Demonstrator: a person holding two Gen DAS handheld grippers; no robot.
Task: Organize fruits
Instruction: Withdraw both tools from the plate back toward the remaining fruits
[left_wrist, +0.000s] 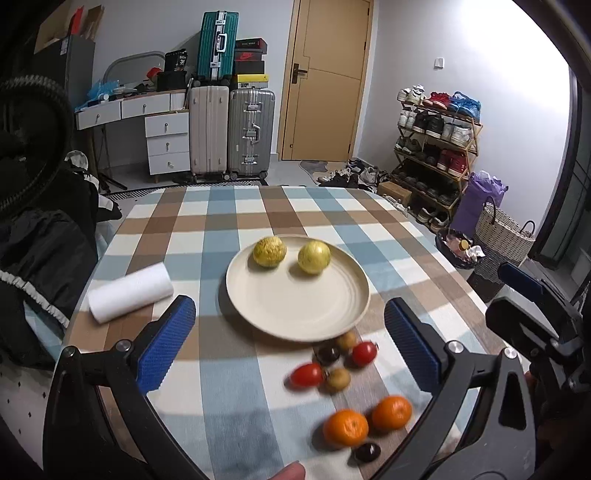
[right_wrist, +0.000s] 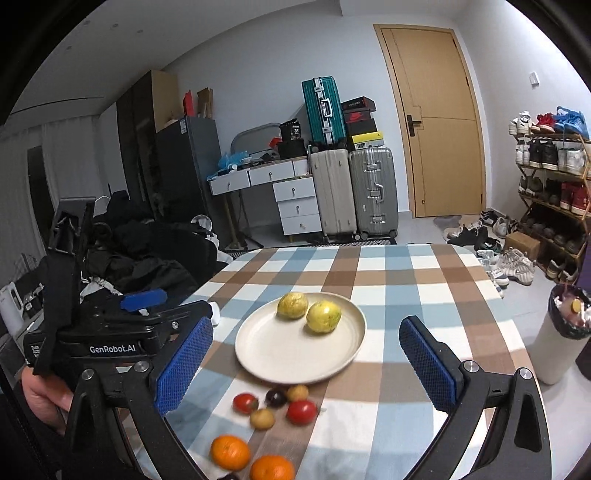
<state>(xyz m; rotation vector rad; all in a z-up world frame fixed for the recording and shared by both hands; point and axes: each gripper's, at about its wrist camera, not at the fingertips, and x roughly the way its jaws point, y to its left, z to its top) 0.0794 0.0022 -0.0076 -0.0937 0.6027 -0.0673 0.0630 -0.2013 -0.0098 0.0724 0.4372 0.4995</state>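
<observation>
Left claw (left_wrist: 290, 343): blue ribbed pads spread wide, nothing between them; held above the table, lower half of the left-wrist frame.
Right claw (right_wrist: 306, 363): pads likewise spread wide and empty; its black body shows at the right edge of the left-wrist frame.
Key relation: loose fruit lies below and between the pads of both claws, toward the frame bottom; plate (left_wrist: 295, 317) sits just beyond, frame centre. In the left view the cluster sits right of centre, in the right view left of centre, so it lies between the two hands. Which is nearer: cannot tell.
Small cluster: two red tomatoes (left_wrist: 306, 374), two tan round fruits (left_wrist: 338, 379), one dark round fruit (left_wrist: 328, 354); close together, some touching, just short of the plate's near rim. Tomatoes slightly oblong, long axes roughly across the frame.
Oranges (left_wrist: 346, 427): two, side by side, nearest the frame bottom; dimpled skin. Another dark fruit (left_wrist: 367, 452) just below them.
On plate: two yellow fruits (left_wrist: 314, 256), mottled skin, round, on the far half, near each other but apart.
Plate: cream, round, shallow, matte with faint rings.
Table (left_wrist: 236, 369): checked cloth, blue, brown, white.
Paper roll (left_wrist: 131, 297): white, lying on its side, left of the plate.
Judgement: sorting barely begun; round fruit may roll when pinched.
Image quality: near fruit blurred.
</observation>
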